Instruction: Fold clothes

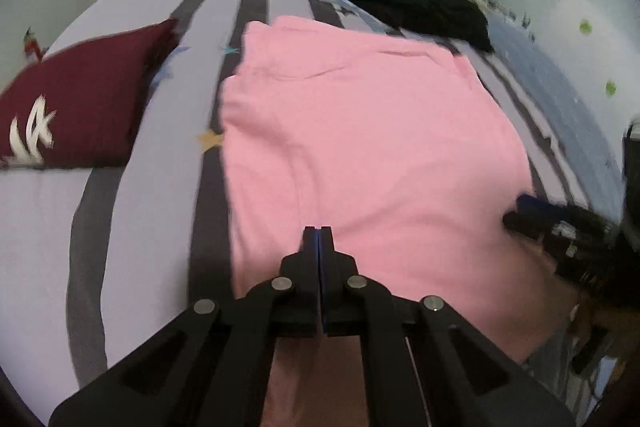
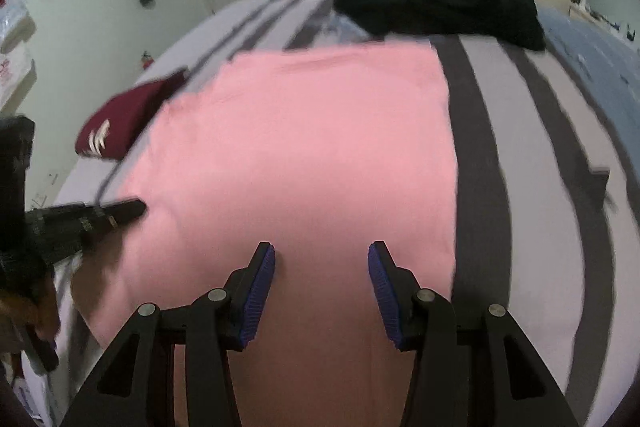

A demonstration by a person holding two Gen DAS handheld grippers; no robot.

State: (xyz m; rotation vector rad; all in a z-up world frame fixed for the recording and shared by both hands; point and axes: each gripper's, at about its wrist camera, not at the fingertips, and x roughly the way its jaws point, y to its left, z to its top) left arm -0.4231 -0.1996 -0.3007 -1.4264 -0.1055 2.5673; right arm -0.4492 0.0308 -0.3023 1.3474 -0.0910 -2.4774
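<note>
The left gripper (image 1: 317, 229) has its jaws pressed together with nothing visibly caught between them, its tips over the near part of a pink garment (image 1: 360, 155). The right gripper (image 2: 322, 251) stands with its jaws spread, blue pads (image 2: 260, 291) facing each other across bare pink cloth; whether the pads touch the fabric cannot be told. The garment lies flat on a striped bedspread (image 1: 160, 187), its near edge hidden behind both grippers' frames. Motion blur softens its folds and hems, so its type is unclear. To its left sits a maroon cushion (image 1: 76, 107) with white lettering, cut off at the edge. Beyond the garment lies a crumpled black garment (image 2: 440, 11). The hand at the right-wrist view's left edge is dark and blurred.
</note>
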